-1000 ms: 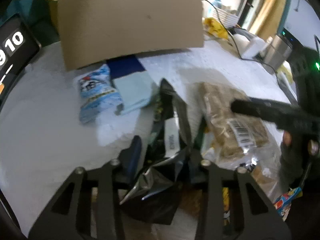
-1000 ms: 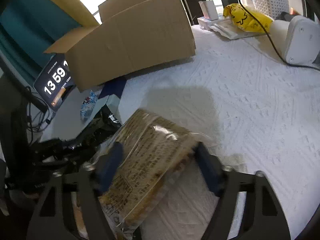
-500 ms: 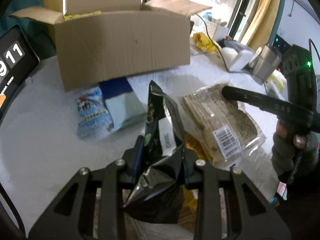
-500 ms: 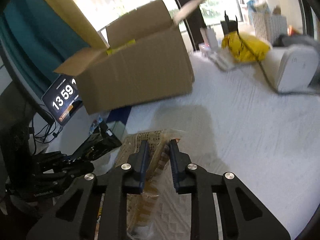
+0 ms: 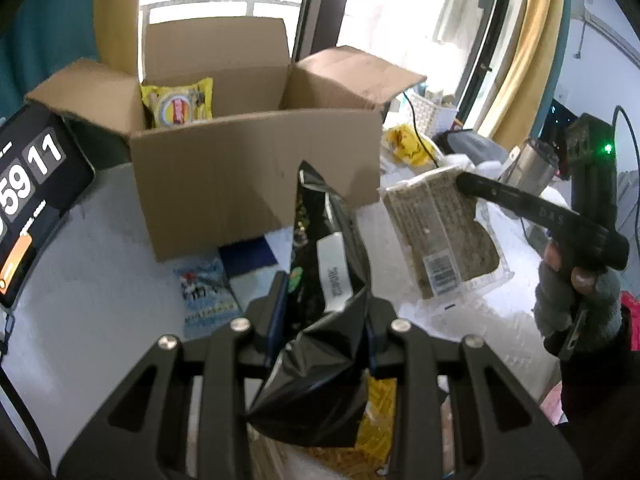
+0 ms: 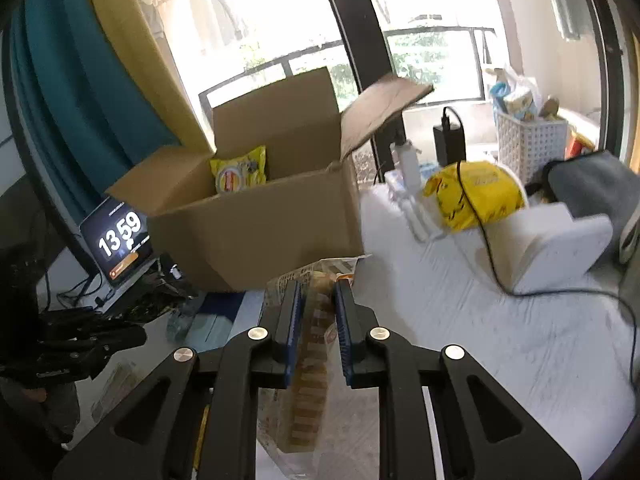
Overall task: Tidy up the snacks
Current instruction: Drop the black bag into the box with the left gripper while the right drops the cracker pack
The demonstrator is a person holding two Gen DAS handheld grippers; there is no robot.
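The white-covered table (image 6: 500, 344) carries an open cardboard box (image 5: 256, 184) with its flaps up; a yellow snack packet (image 5: 178, 106) stands inside against the far wall. A clock display (image 5: 28, 196) leans at the table's left edge, beside the box. On the far right side sit a white device (image 6: 556, 236) with a black cable, a yellow bag (image 6: 476, 196) and a white basket (image 6: 528, 140).

Both grippers are lifted above the table, each carrying a snack. The left gripper (image 5: 324, 320) has its fingers clamped on a crumpled black foil bag (image 5: 320, 280), which juts up in front of the box's near wall. The right gripper (image 6: 316, 320) has just been closing — its blue-padded fingers now pinch a clear pack of brown crackers (image 6: 314, 344) held edge-on, so the pack hangs between and below them. In the left wrist view that same pack (image 5: 444, 236) hangs in the air to the right of the box, gripped at its upper corner, with a gloved hand (image 5: 576, 292) on the handle.

Flat on the table just before the box lie a small blue-and-white packet (image 5: 206, 292) and a dark blue packet (image 5: 248, 254) — touching or merely adjacent, I cannot tell.
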